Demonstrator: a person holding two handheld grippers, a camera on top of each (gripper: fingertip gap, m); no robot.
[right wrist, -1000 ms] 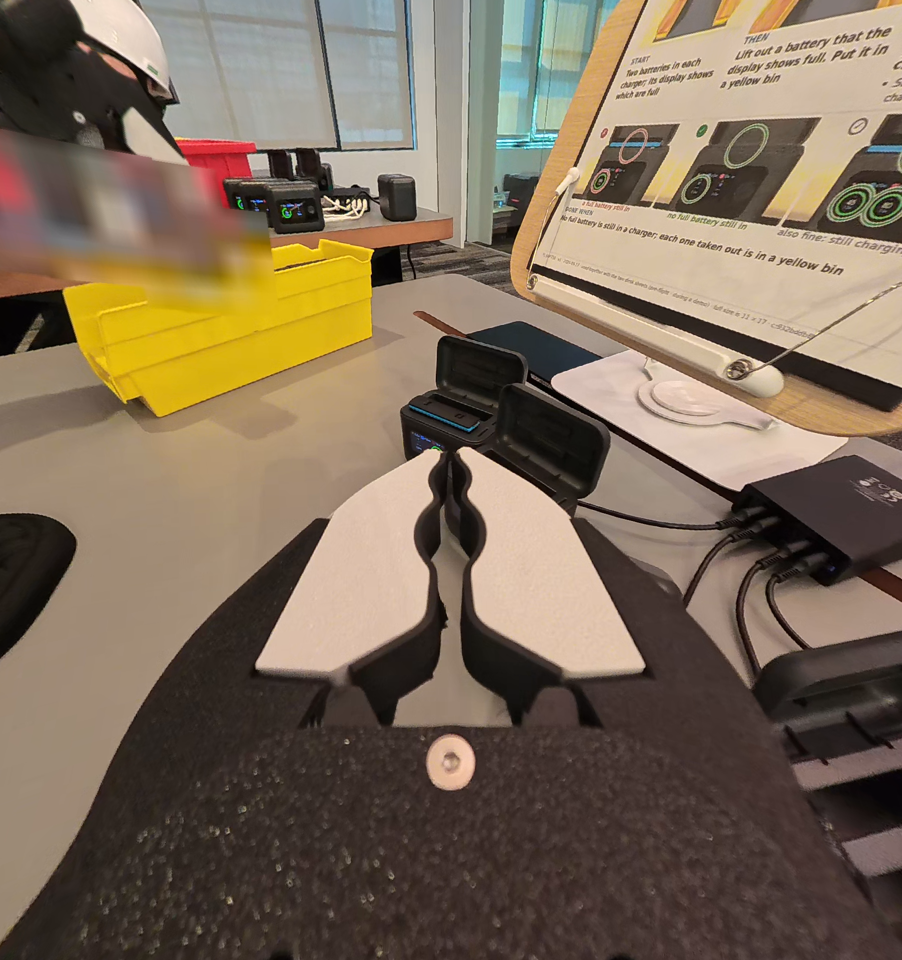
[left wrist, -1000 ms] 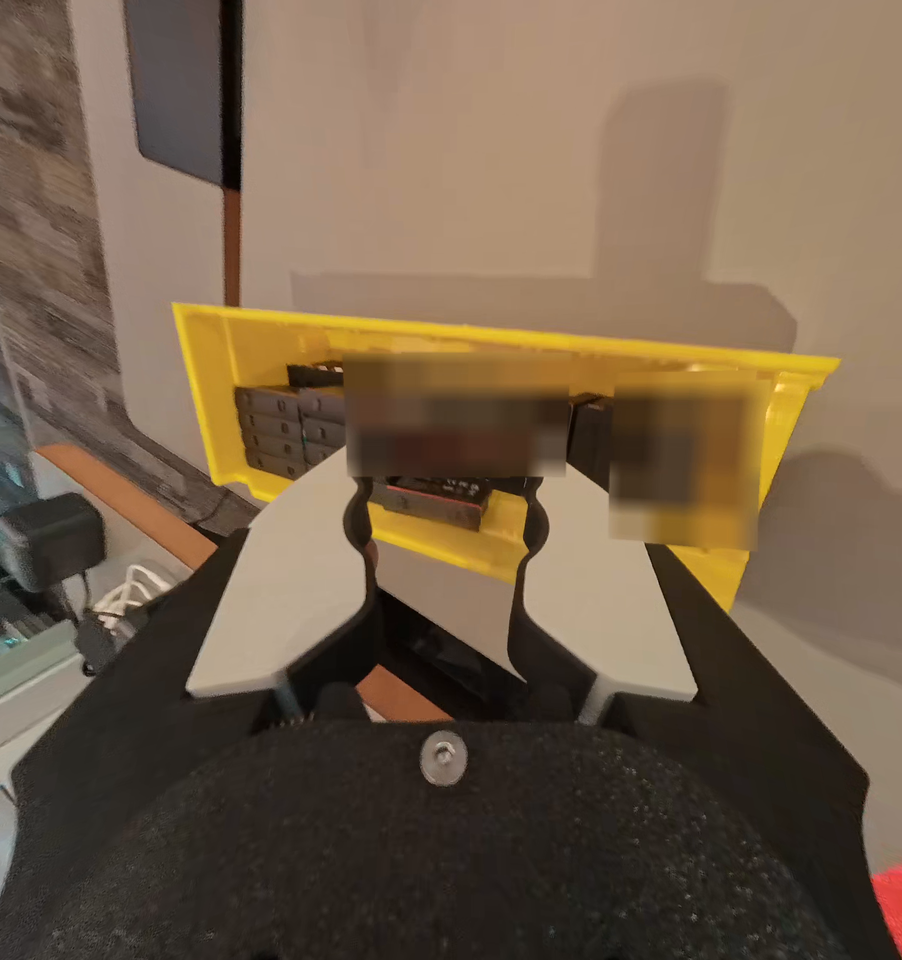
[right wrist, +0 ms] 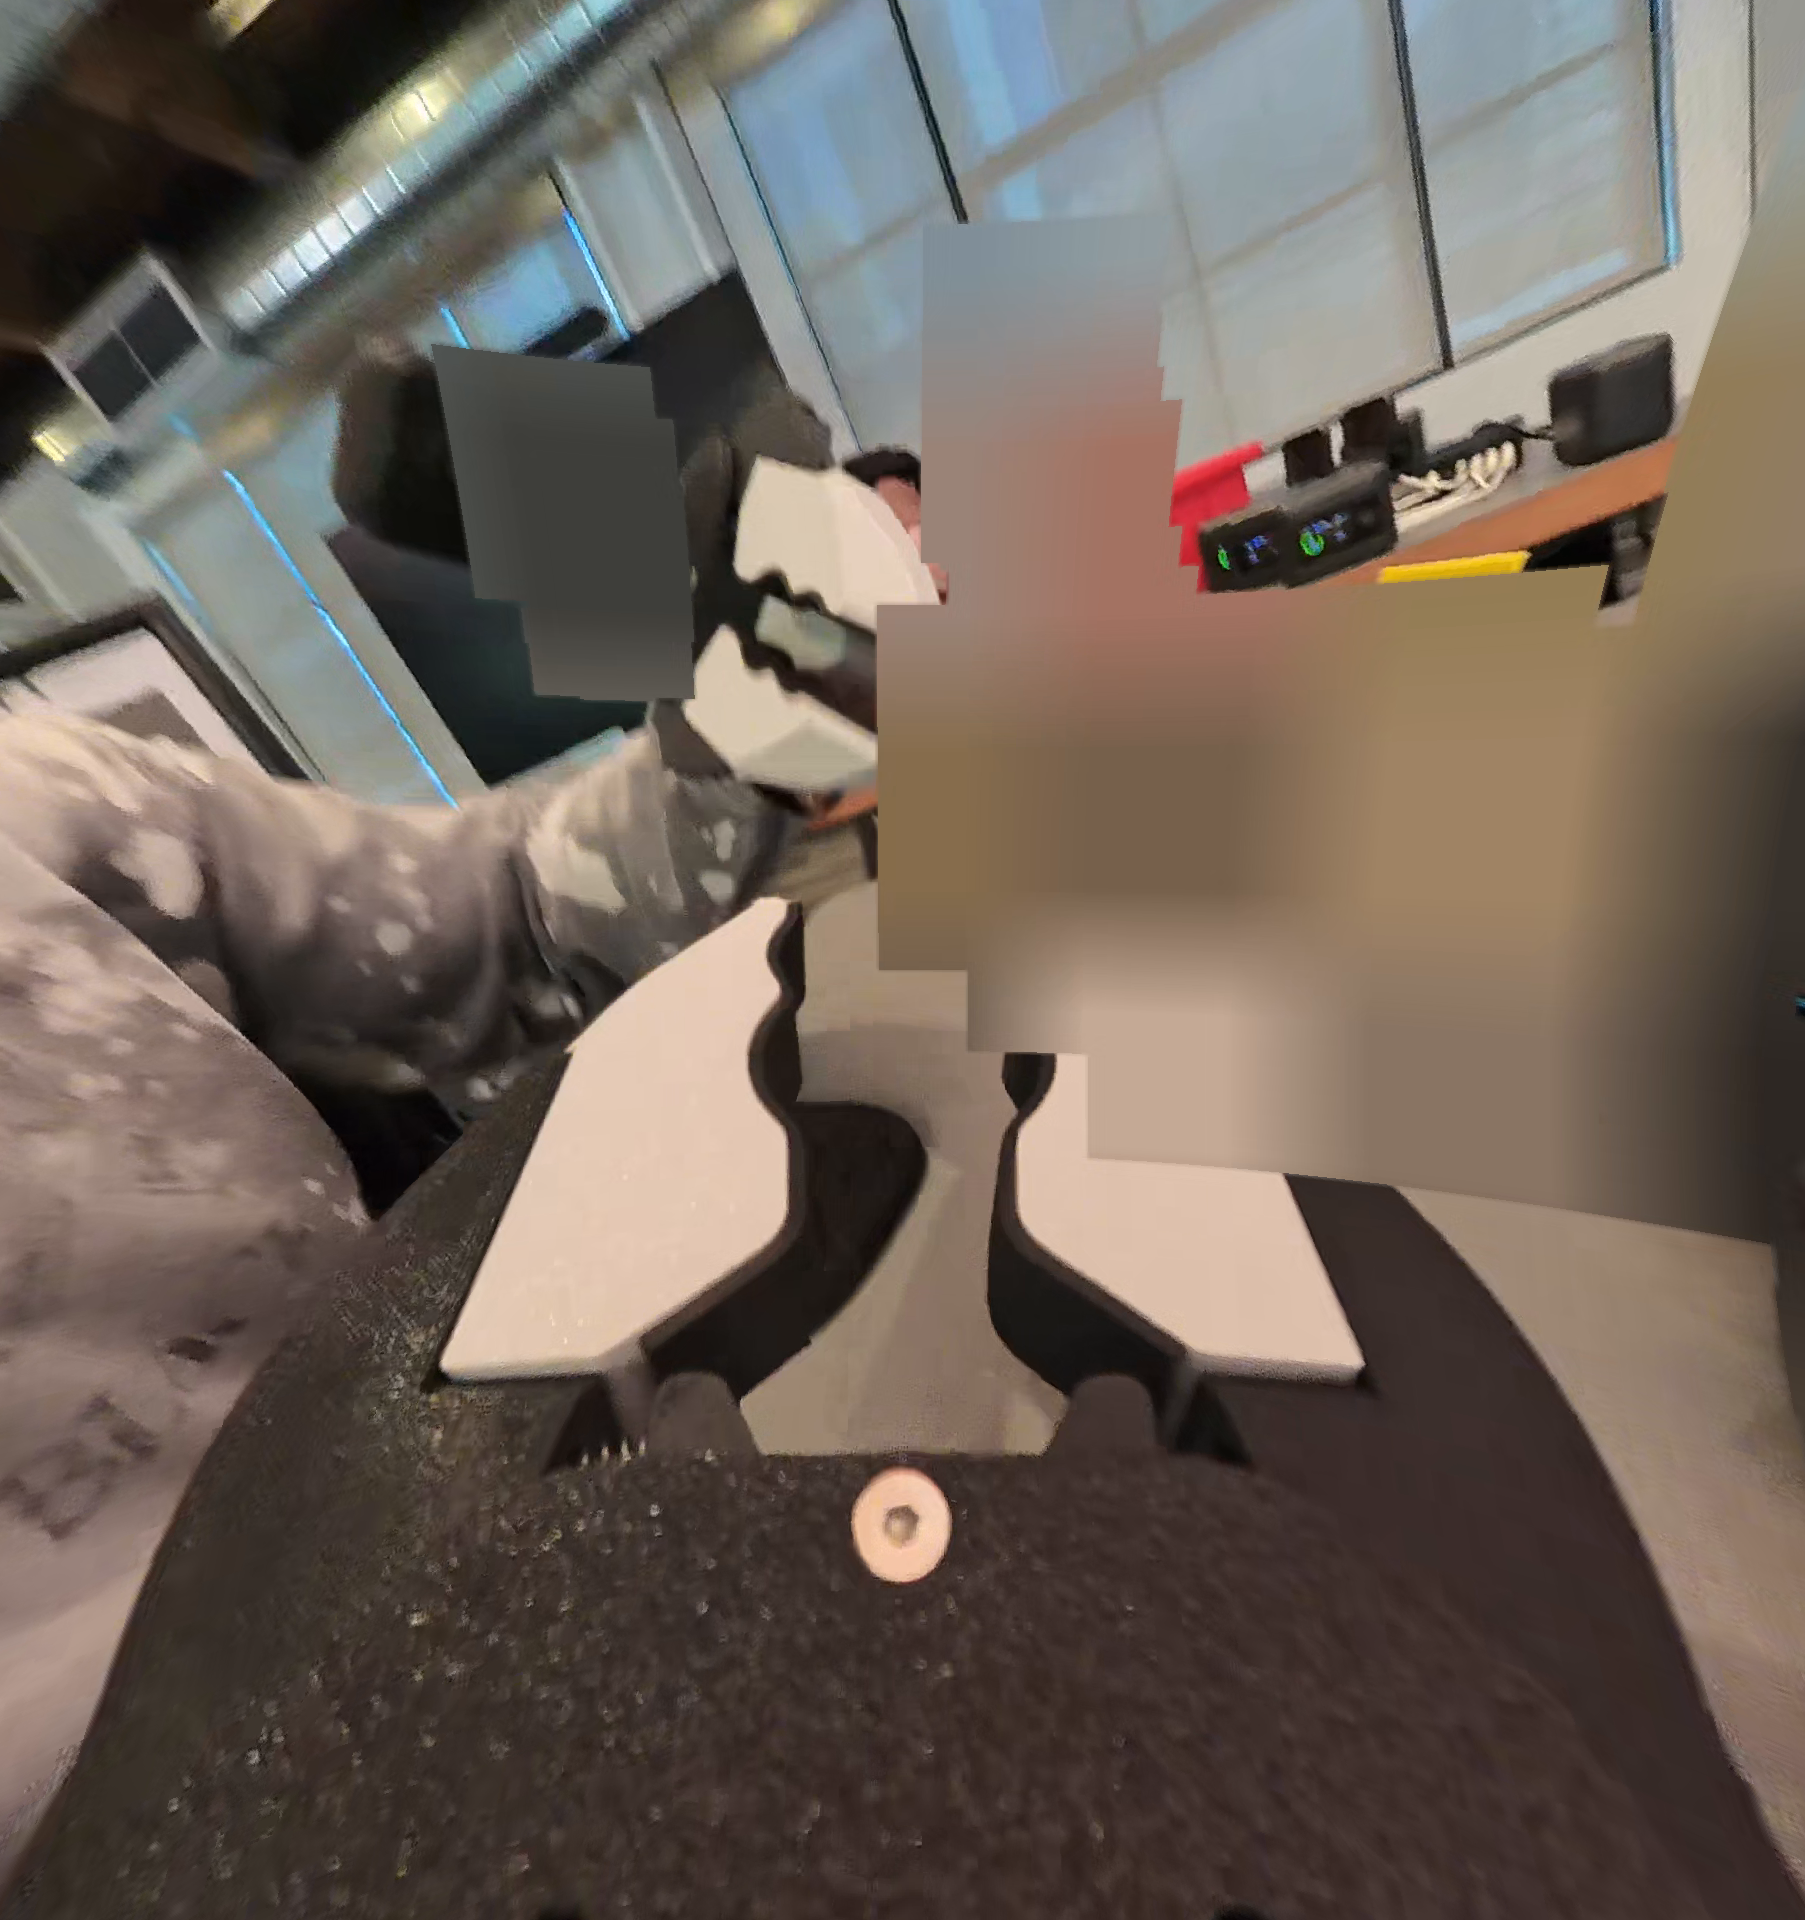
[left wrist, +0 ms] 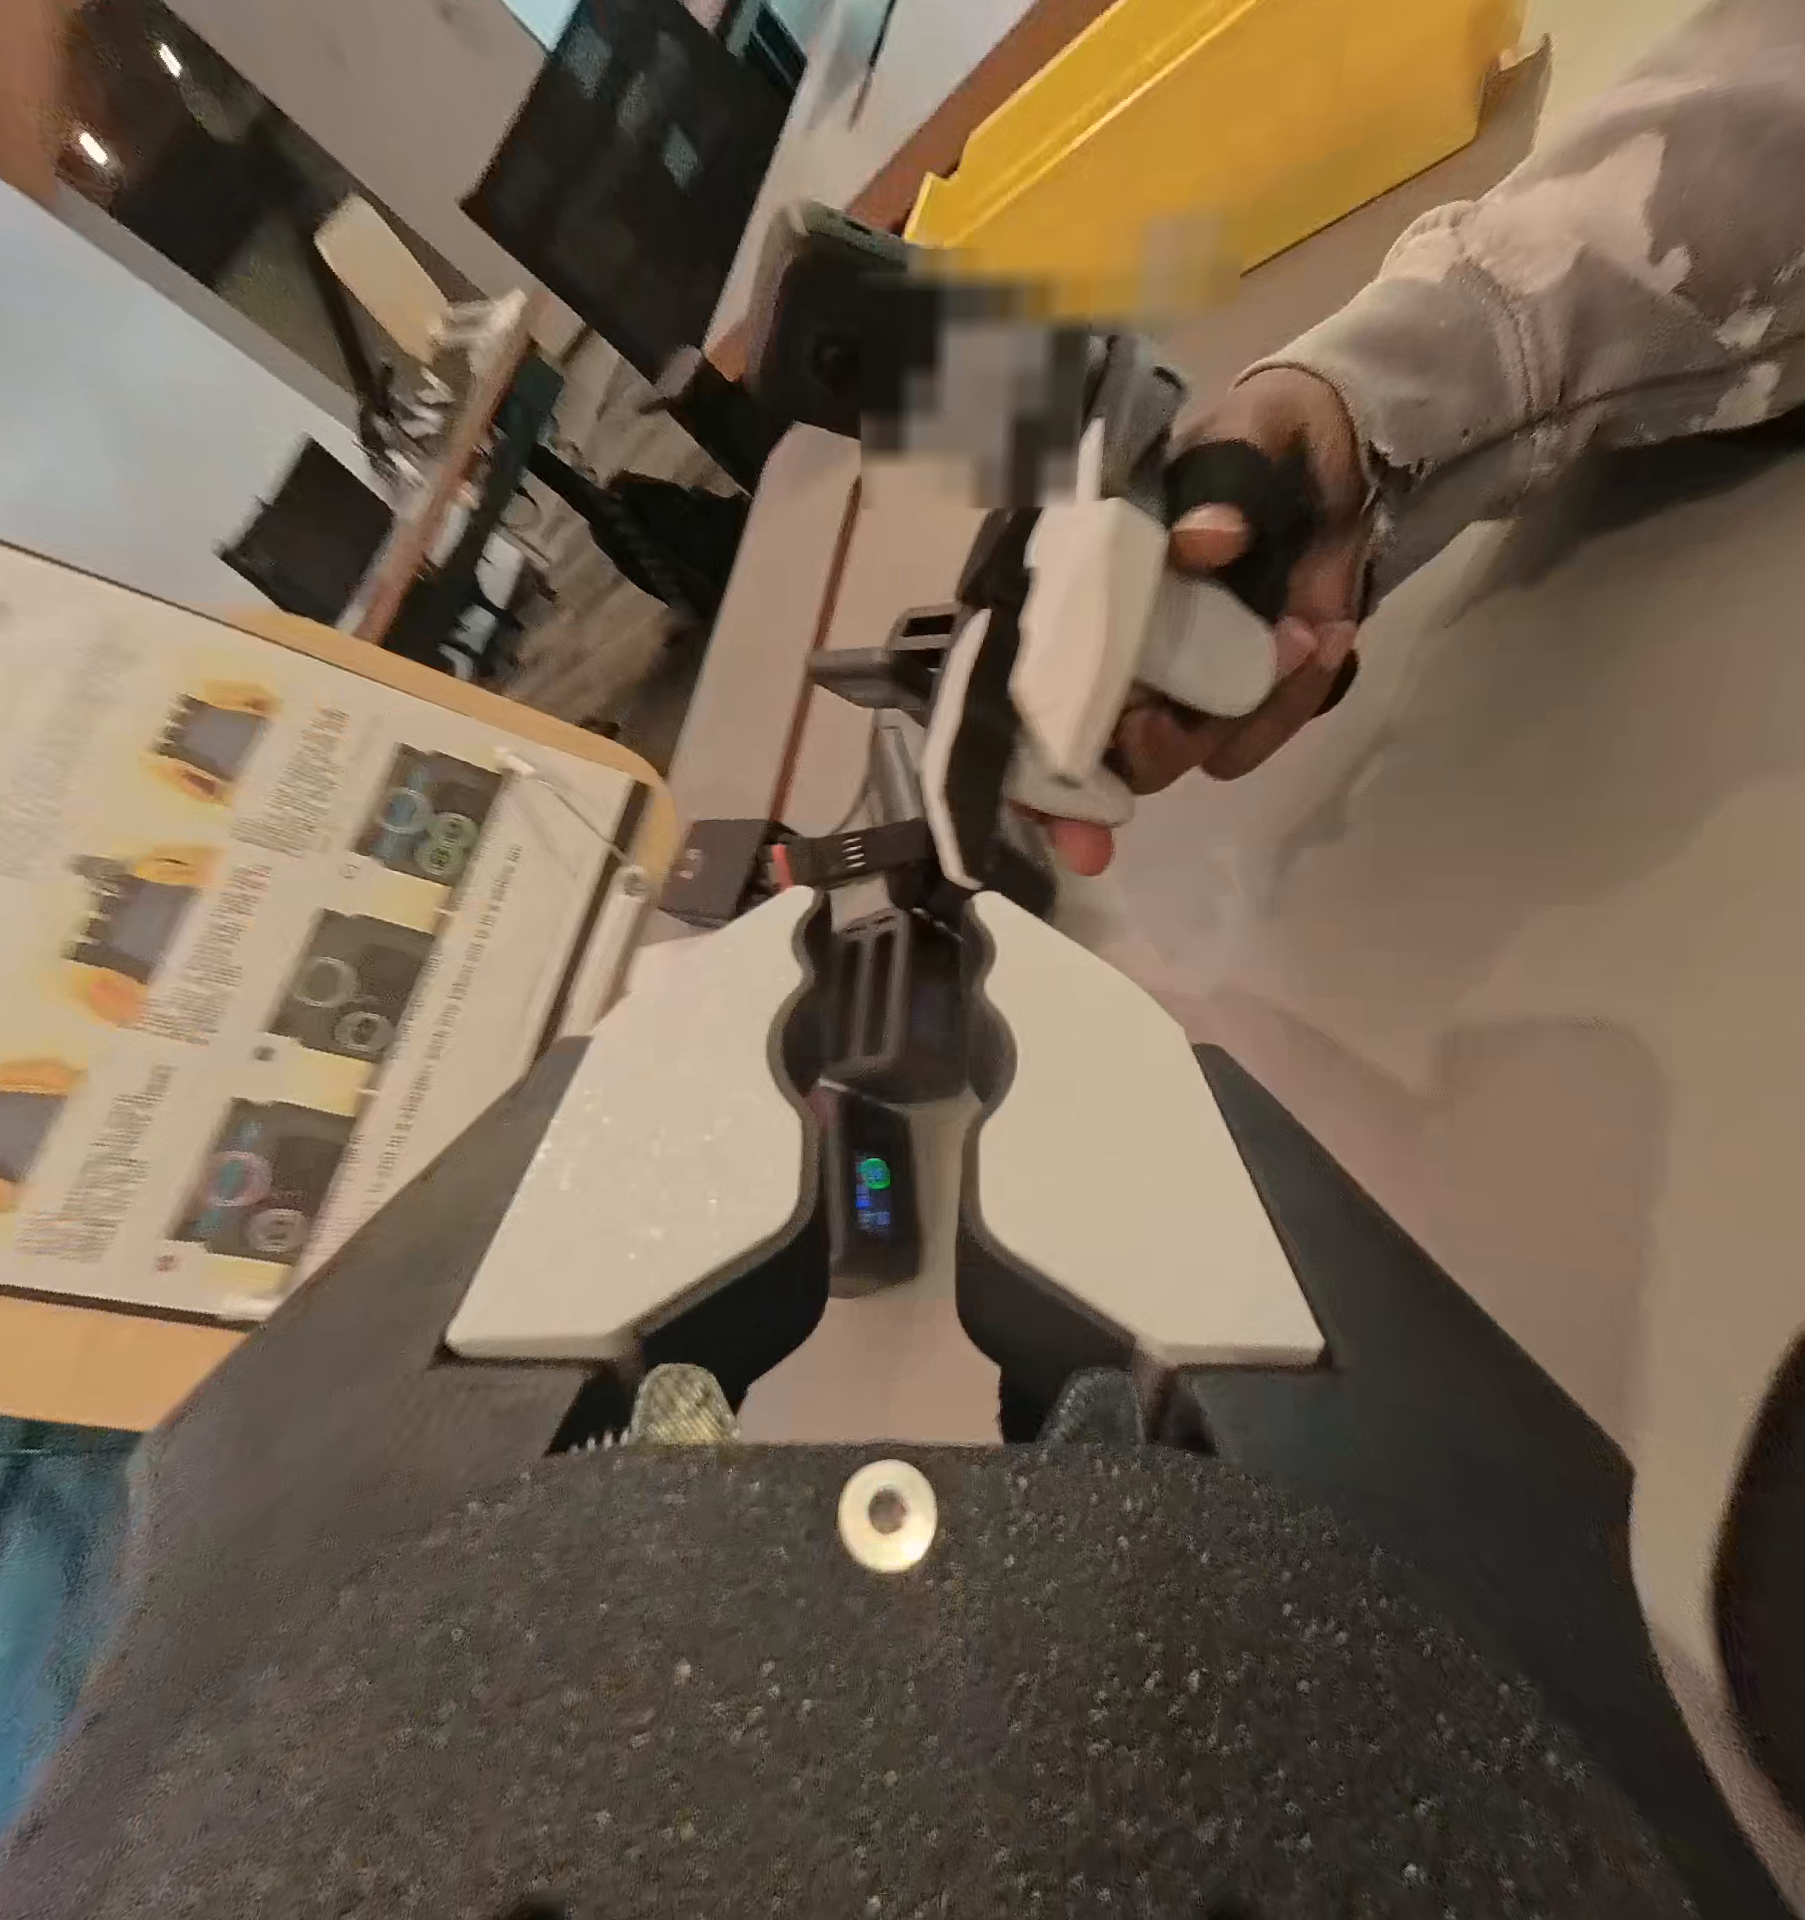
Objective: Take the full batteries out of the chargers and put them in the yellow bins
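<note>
Charger sits on the tabletop, framed in the gap of the left gripper, with its lid up and its display facing us. The display shows a green ring. The slots are too blurred to tell which one holds a battery.

The left gripper has a moderate gap and, as far as we can see, nothing in it. The right gripper is parted and empty, with one tip hidden. In the left view it hangs just beyond the charger in a hand.

Our read is that we're lining up the next pull. Advice:
- Level out the wrist roll first, since the view is heavily tilted.
- Confirm the full slot on the display before committing.
- Come straight down, pinch the battery by its sides and clear the lid.
- Pull along the slot axis. If the charger lifts, pin it with the right gripper.
- The yellow bin is well apart at the far edge, so carry low and release inside its walls.
</note>
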